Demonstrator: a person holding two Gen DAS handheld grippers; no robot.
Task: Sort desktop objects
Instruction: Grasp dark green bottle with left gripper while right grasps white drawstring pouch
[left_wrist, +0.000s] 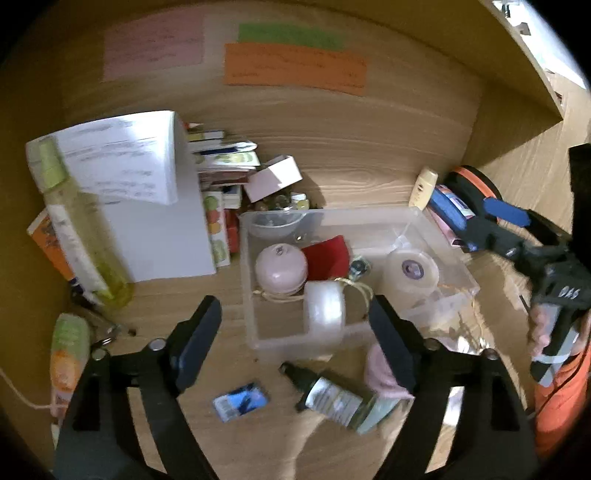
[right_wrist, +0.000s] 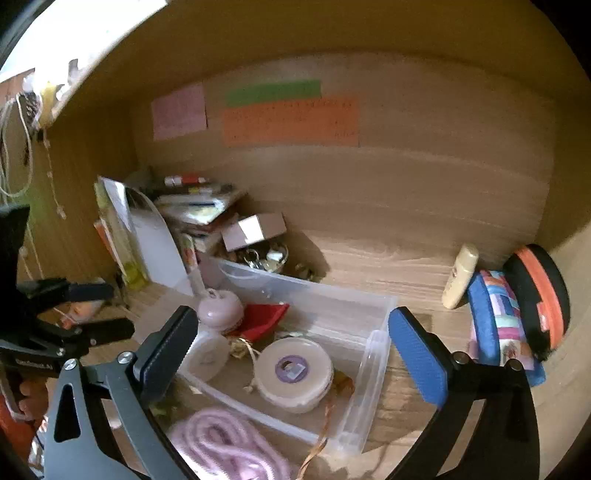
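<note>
We saw two tools, both spread wide with nothing between their pads: the left tool low over the tabletop, the right tool above the clear plastic bin. No earlier view was given to us.

We counted one bin, standing near the middle of the tabletop. Inside it lay two rolls of clear tape: one on edge at the bin's 6 o'clock wall, one lying flat at 3 o'clock. With them were one round pink case at 9 o'clock, one red cloth piece in the centre, and one small clear bowl at 11 o'clock.

Outside the bin, at 6 o'clock of it, lay one dark dropper bottle and one small blue card. At 9 o'clock stood one tall yellow-green bottle and a white box. At 2 o'clock leaned one cream tube, beside one patchwork pouch.

Three paper notes hung on the back wall: one pink, one green, one orange.
</note>
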